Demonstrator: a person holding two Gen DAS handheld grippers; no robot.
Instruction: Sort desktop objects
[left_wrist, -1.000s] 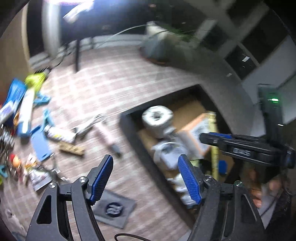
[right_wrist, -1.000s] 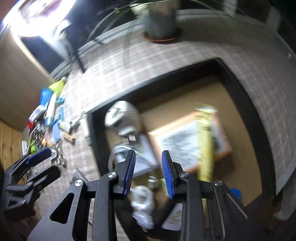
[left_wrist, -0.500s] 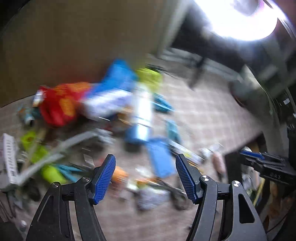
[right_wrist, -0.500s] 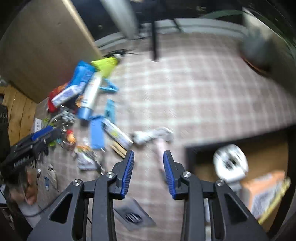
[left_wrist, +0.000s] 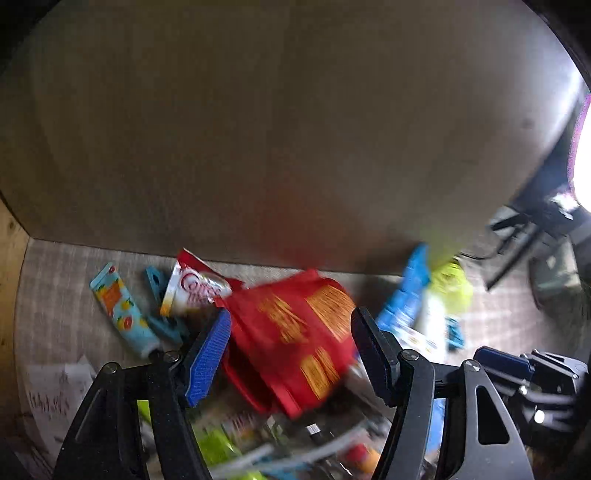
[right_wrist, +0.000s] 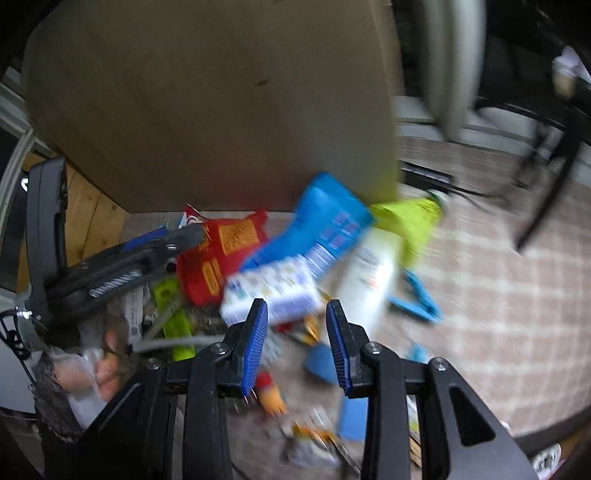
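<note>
A heap of loose desktop things lies on the checked cloth against a brown board. My left gripper (left_wrist: 290, 356) hovers open above a red packet (left_wrist: 295, 332), which shows between its blue pads without touching them. Left of it lie a light-blue fruit-print tube (left_wrist: 122, 314) and a white-and-red packet (left_wrist: 192, 291). My right gripper (right_wrist: 295, 345) is partly open with nothing between its fingers, just above a white-and-blue box (right_wrist: 273, 291). Around that box are a blue pack (right_wrist: 325, 218), a white bottle (right_wrist: 373, 273) and a yellow-green bag (right_wrist: 410, 218). Both views are blurred.
A tall brown board (right_wrist: 221, 92) stands right behind the heap. The left gripper (right_wrist: 147, 251) and a person's hand (right_wrist: 99, 369) are at the left of the right wrist view. A blue clip (right_wrist: 417, 295) lies on the cloth; dark chair legs (right_wrist: 546, 177) stand far right.
Both grippers have swung away from the black box of sorted things, across the checked cloth, to the heap by the brown board. Neither has taken hold of anything.
</note>
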